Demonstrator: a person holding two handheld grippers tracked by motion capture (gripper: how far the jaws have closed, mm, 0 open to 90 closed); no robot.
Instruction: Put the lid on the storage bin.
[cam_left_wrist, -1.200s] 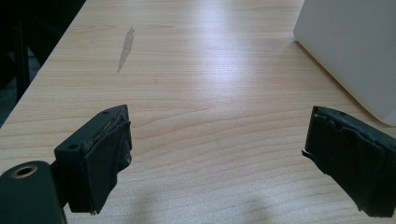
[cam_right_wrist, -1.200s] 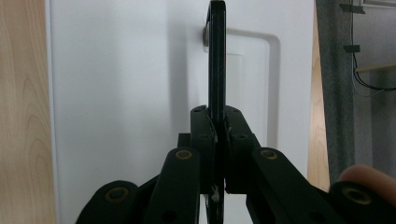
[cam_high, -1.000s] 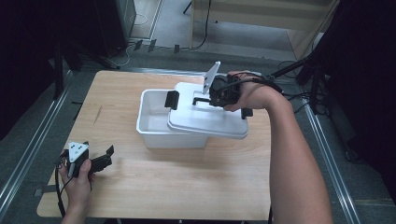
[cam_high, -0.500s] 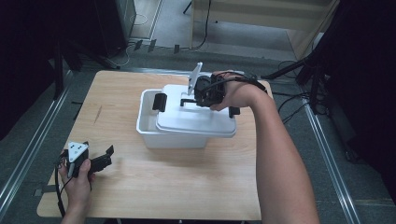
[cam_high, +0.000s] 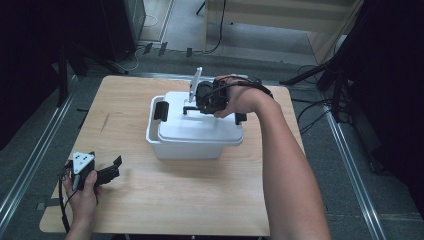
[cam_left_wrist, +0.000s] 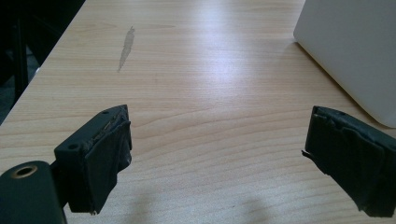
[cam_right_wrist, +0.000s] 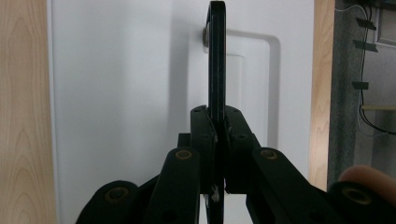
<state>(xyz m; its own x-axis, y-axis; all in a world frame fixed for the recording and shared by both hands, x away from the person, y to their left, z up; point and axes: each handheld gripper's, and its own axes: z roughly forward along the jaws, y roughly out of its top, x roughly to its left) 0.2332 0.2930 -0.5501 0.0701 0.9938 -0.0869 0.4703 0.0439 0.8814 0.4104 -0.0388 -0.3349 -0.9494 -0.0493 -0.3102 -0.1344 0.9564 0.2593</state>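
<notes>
Right gripper (cam_right_wrist: 215, 128) clamps the lid (cam_high: 200, 127) by its stiff, thin black handle (cam_right_wrist: 215, 56); lid likely light. Left gripper (cam_left_wrist: 219, 163) gapes empty near the table's (cam_high: 200, 200) front-left corner.

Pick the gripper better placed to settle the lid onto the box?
Right. The right gripper is shut on the lid's handle over the box; the left gripper sits open near the table's corner.

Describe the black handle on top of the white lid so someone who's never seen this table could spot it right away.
On the wooden table stands a white bin under a white lid. The black handle rises from the lid's top, pinched between the right gripper jaws. Unlike the black latches at the bin's ends, it sits centrally and stands upright.
</notes>
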